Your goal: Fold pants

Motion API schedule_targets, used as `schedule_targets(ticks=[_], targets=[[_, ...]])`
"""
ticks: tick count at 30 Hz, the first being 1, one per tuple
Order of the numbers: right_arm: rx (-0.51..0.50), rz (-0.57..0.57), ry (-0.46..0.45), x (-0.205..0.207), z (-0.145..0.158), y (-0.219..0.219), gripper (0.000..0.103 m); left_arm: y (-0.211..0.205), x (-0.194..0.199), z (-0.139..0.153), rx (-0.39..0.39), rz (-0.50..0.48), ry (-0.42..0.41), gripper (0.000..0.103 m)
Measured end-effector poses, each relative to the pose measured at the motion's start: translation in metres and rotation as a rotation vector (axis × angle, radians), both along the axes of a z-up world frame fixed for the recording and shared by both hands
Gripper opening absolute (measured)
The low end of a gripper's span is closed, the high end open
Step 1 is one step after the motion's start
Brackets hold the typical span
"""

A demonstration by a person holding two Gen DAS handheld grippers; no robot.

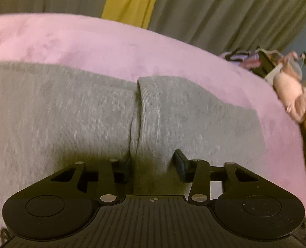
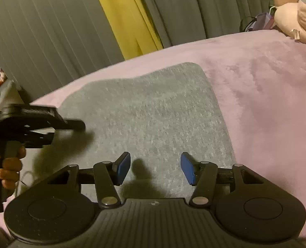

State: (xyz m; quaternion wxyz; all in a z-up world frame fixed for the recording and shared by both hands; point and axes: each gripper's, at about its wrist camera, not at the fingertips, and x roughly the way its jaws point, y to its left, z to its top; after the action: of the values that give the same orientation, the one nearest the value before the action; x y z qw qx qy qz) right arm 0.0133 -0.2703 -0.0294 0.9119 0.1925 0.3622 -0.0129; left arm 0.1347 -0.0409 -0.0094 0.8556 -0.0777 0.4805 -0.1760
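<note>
Pants (image 2: 148, 113), grey and partly folded, lie on the pink bed (image 2: 266, 103) ahead of both tools. Left hand-held gripper (image 1: 153, 163) straddles a ribbed cuff (image 1: 151, 111), jaws apart; right hand-held gripper (image 2: 155, 168) hovers wide. Closing on the cuff looks next.

My work surface is a bed under a pink blanket (image 2: 266, 95). The grey pants (image 2: 153, 111) lie flat on it, their far corner toward 12 o'clock. At 1 o'clock a pink plush toy (image 2: 297, 22) rests on the blanket's far edge, a purple bag (image 2: 260, 21) just beside it.
</note>
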Motion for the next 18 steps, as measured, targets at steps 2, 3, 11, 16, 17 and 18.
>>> schedule_targets(ticks=[2, 3, 11, 16, 17, 18], targets=[[0.021, -0.007, -0.003, 0.000, -0.002, -0.004, 0.054, -0.003, -0.003, 0.003, 0.031, -0.015, -0.019, 0.034], [0.025, -0.012, 0.002, 0.003, -0.003, -0.005, 0.054, -0.005, -0.005, 0.005, 0.046, -0.020, -0.029, 0.029], [0.023, 0.027, -0.036, -0.004, 0.004, 0.003, 0.054, 0.000, -0.013, 0.042, 0.071, -0.045, -0.126, 0.018], [-0.033, 0.048, 0.008, 0.000, 0.001, 0.011, 0.054, 0.009, -0.008, 0.022, 0.147, -0.030, -0.101, 0.019], [-0.042, 0.053, 0.015, 0.001, 0.000, 0.013, 0.054, 0.007, -0.009, 0.017, 0.172, -0.027, -0.098, 0.023], [-0.052, 0.055, 0.018, 0.001, -0.001, 0.014, 0.054, 0.006, -0.015, 0.016, 0.209, -0.018, -0.122, 0.032]])
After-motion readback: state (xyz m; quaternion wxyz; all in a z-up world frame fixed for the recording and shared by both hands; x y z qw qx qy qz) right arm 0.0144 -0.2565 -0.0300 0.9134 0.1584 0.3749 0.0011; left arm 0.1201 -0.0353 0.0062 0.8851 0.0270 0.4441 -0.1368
